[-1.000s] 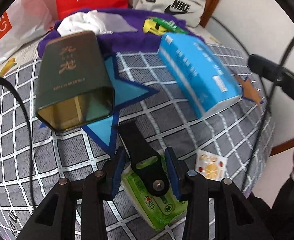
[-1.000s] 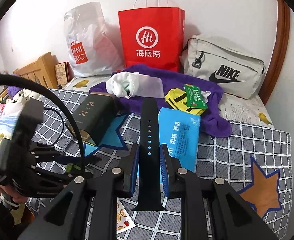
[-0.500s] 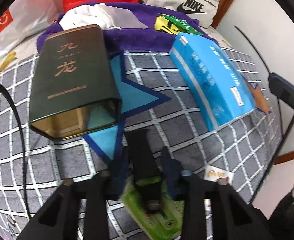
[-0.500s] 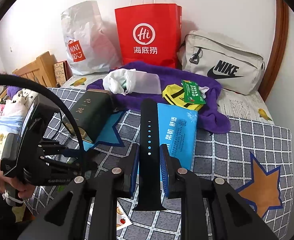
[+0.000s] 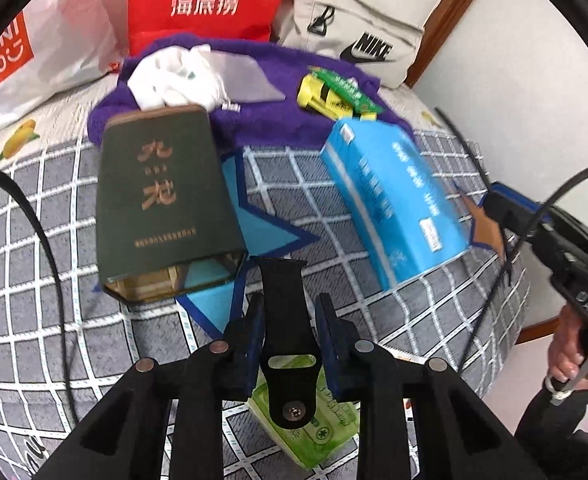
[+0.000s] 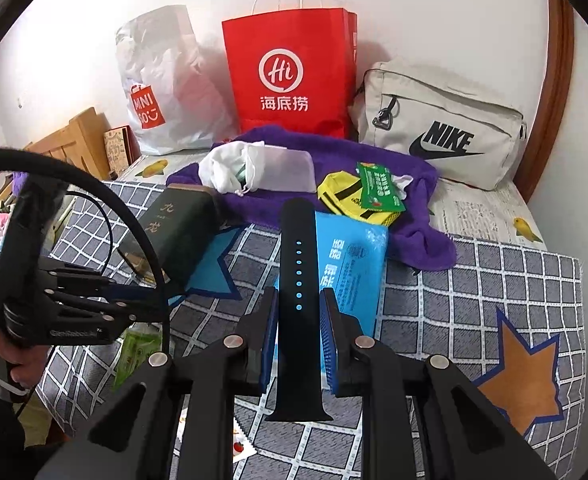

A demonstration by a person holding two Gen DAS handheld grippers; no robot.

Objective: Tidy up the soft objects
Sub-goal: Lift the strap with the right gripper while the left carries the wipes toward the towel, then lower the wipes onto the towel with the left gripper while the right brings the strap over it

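Left wrist view: the left gripper (image 5: 290,328) pinches a short black strap piece (image 5: 284,312), its jaws having just closed in on it, above a green wipes pack (image 5: 317,424) on the checked bedspread (image 5: 373,280). Right wrist view: the right gripper (image 6: 297,320) clamps narrowly on a long black watch strap (image 6: 297,280), which partly hides the blue tissue pack (image 6: 349,264). Beyond lie a dark green box (image 6: 178,228), a purple towel (image 6: 373,156), a red paper bag (image 6: 290,76) and a grey Nike bag (image 6: 445,128) against the wall.
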